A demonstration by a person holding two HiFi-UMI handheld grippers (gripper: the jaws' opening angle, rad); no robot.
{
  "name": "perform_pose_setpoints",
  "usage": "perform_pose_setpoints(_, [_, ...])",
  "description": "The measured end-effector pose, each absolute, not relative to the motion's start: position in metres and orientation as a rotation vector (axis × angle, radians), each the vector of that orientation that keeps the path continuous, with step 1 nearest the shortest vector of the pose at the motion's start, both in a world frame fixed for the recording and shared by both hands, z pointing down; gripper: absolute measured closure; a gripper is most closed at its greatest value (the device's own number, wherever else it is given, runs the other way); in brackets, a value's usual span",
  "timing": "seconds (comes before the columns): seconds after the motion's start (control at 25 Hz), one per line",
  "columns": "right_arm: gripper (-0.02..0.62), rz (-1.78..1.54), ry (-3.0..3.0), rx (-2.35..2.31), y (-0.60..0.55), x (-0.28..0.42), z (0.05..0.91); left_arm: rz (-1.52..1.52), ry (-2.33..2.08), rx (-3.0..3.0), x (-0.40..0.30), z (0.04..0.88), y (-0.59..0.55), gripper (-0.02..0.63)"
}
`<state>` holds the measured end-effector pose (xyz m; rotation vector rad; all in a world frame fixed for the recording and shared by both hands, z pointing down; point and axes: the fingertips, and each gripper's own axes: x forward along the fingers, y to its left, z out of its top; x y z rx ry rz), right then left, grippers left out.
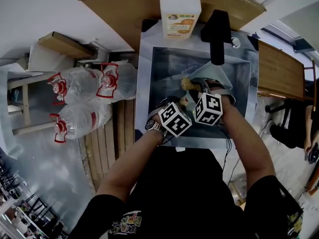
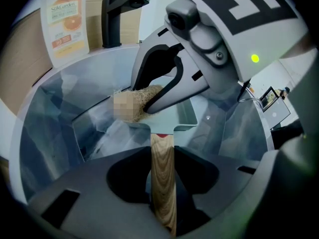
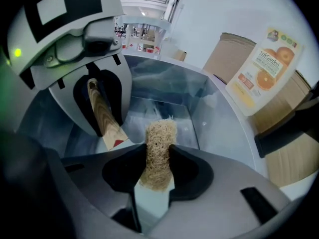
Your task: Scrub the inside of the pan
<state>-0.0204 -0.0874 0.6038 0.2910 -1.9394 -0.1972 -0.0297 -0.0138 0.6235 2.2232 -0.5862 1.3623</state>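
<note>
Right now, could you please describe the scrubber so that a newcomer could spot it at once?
Find the sink below the black tap, where two grippers meet over a pale pan. The scrubber is the pad pinched between the jaws of the right gripper. It is tan and fibrous, unlike the smooth wooden handle in the left gripper.

The pan's handle (image 2: 162, 183) is wood with a plain grain and a dull finish. The pan (image 2: 185, 114) has a smooth, pale green coat with a soft sheen. The scrubber (image 3: 160, 133) is coarse, straw-like fibre, rough and frayed. The sink (image 1: 144, 83) is smooth grey metal, dully reflective. At its far side the tap (image 1: 218, 34) is matt black and the soap bottle (image 1: 179, 9) is translucent plastic with a glossy label. On the left, the water bottles (image 1: 79, 88) are clear, crinkled plastic.
</note>
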Motion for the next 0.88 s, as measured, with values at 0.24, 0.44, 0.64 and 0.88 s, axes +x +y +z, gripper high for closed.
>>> perform_pose_setpoints(0.24, [0.450,-0.156,-1.947,0.280,-0.062,-0.007,0.601,1.366,-0.590,2.222,-0.030,0.624,-0.014,0.454])
perform_pose_setpoints(0.44, [0.451,-0.155,-1.936,0.243,-0.037,0.006,0.600,1.368,-0.594,2.221,-0.032,0.624,-0.014,0.454])
perform_pose_setpoints(0.64, [0.451,-0.120,-1.923,0.273,-0.018,0.018,0.597,1.362,-0.589,2.222,-0.030,0.623,-0.014,0.454])
perform_pose_setpoints(0.88, [0.451,-0.014,-1.942,0.347,-0.005,0.022,0.592,1.361,-0.588,2.221,-0.031,0.623,-0.013,0.454])
